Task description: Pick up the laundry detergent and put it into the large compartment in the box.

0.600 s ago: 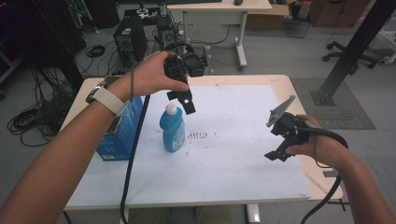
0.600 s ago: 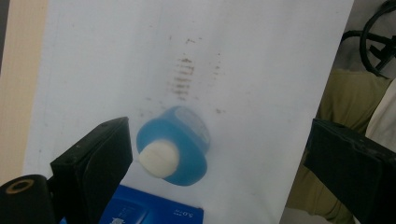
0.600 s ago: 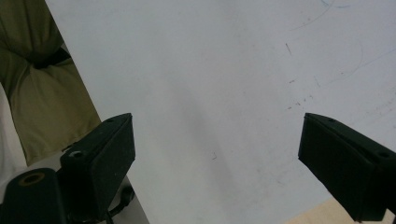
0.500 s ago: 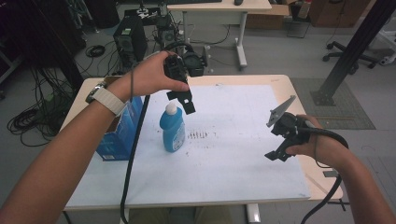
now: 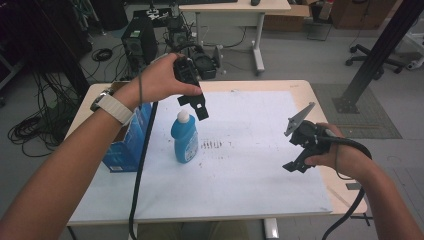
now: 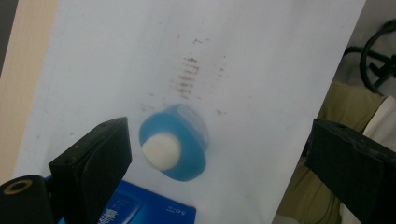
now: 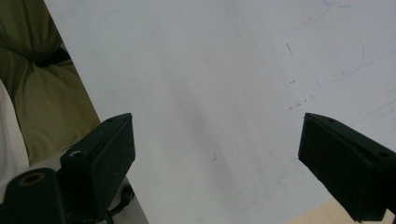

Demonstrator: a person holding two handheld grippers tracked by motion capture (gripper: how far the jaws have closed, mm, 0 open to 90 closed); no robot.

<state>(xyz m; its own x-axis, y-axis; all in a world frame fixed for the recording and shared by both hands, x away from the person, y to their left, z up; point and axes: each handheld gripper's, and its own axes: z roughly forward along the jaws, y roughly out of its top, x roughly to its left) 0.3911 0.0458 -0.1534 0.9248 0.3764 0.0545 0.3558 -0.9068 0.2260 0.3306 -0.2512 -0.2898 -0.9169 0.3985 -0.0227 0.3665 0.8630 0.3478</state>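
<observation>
Change: next to nothing since 0.6 s ago; both grippers hang where they were and the bottle stands as before.
Left jaws: spread wide and empty in the left gripper view, looking straight down, with the bottle's white cap [image 6: 160,148] between them and well below.
Left gripper [image 5: 199,106]: hovers just above and a little behind the cap, pointing down and forward.
Right jaws: also wide apart, holding nothing; bare white sheet [image 7: 224,93] lies between them.
Right gripper [image 5: 300,145]: held low over the sheet's right part, well apart from the bottle.
Blue bottle [image 5: 184,137]: upright on the sheet, left of centre, just beside the blue box [image 5: 125,145] (whether they touch, I cannot tell) and near a patch of dark smudges [image 5: 212,144].
Handling: probably thin squeezable plastic with liquid inside, so moderately heavy and top-wobbly; smooth sides may slip and will dent under a hard pinch.
Where to grip: I judge the neck just under the cap, or the narrower shoulders, the firmest place for 2 jaws.
Left arm: reaches far forward, wrist bent down, watch strap on top, cable trailing back to the near edge.
Right arm: forearm low, hand curled round the handle.
Table [image 5: 320,100]: pale wood showing around the sheet.
</observation>
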